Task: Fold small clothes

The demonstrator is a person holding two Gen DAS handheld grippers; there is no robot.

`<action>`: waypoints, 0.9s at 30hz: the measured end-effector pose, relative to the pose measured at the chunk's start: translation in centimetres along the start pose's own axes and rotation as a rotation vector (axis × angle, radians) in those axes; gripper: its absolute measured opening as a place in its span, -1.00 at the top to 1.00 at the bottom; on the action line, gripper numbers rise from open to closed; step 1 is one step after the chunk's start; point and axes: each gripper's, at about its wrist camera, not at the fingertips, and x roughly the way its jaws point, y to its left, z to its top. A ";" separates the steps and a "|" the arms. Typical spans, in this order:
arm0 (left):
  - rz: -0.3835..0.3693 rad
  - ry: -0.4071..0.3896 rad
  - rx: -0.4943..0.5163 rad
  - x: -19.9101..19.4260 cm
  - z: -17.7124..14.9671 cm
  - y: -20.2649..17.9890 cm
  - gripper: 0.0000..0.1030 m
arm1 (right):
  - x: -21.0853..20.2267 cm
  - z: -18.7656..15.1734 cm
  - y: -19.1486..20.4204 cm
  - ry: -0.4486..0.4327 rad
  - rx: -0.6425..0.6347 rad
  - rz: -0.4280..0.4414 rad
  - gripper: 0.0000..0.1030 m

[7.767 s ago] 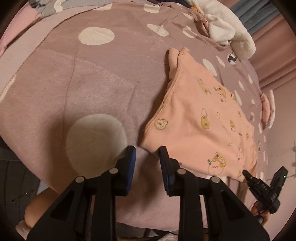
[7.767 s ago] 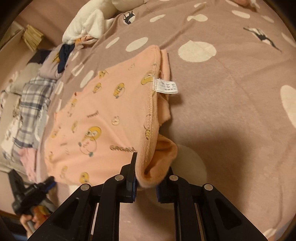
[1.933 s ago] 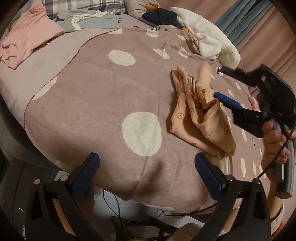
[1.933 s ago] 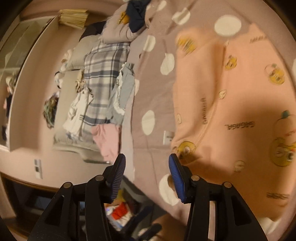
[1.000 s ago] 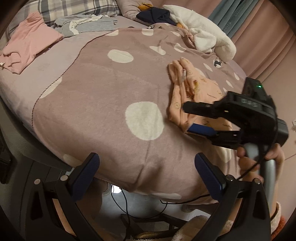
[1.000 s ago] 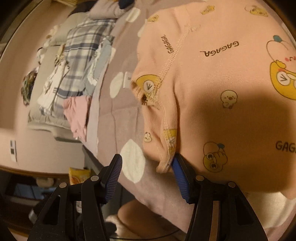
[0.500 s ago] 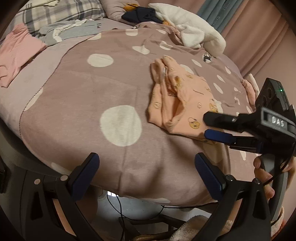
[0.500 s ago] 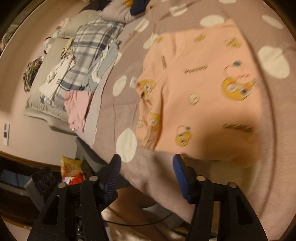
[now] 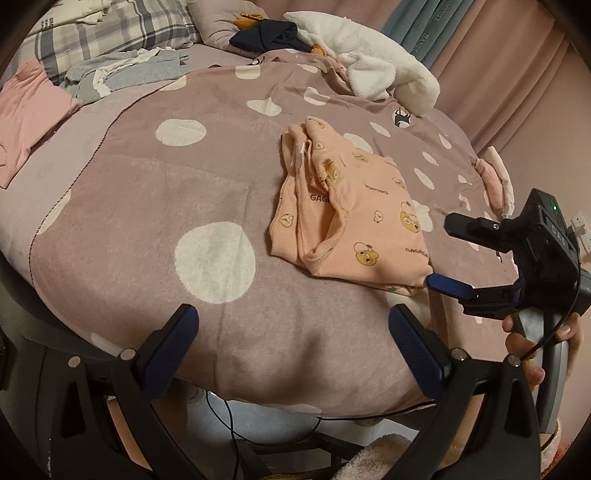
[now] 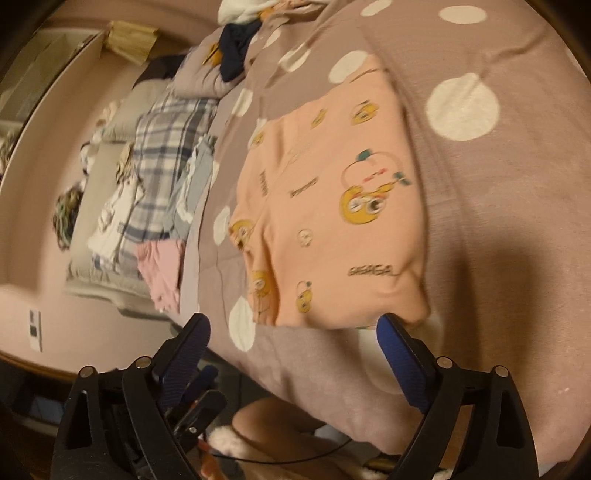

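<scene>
A small peach garment (image 9: pixel 354 218) with yellow cartoon prints lies folded on the mauve polka-dot blanket (image 9: pixel 155 206); it also shows in the right wrist view (image 10: pixel 332 221). My left gripper (image 9: pixel 291 332) is open and empty, held back over the blanket's near edge. My right gripper (image 10: pixel 295 332) is open and empty, just short of the garment's near edge. In the left wrist view the right gripper (image 9: pixel 447 254) sits at the garment's right corner, its blue lower finger close to the fabric.
A white fluffy cloth (image 9: pixel 373 70) and a dark navy item (image 9: pixel 266 35) lie at the back. A pink garment (image 9: pixel 26 110), grey clothes (image 9: pixel 125 70) and a plaid cover (image 9: pixel 110 26) lie at the left. Cables run under the bed edge (image 9: pixel 258 402).
The right gripper, earlier shut on the garment's edge, let it go and drew back to the near edge. The left gripper opened wide and pulled away. The garment now lies folded over.
</scene>
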 end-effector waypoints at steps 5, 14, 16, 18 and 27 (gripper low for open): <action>0.013 -0.013 0.022 0.1 0.1 -0.7 -0.99 | -1.5 0.3 -0.4 -0.038 -0.003 -0.015 -0.84; 0.011 -0.011 0.038 1.0 0.5 -1.3 -0.99 | -4.1 1.2 -2.1 -0.127 0.011 -0.062 -0.96; 0.006 -0.013 0.037 1.4 0.7 -1.4 -0.99 | -4.3 1.4 -2.6 -0.134 0.016 -0.080 -0.97; 0.013 -0.007 0.035 2.0 0.9 -1.5 -0.99 | -4.2 1.8 -3.4 -0.130 0.030 -0.078 -0.97; 0.027 0.013 0.031 4.6 2.5 -1.3 -0.99 | -3.4 3.0 -6.1 -0.095 0.084 -0.083 -0.97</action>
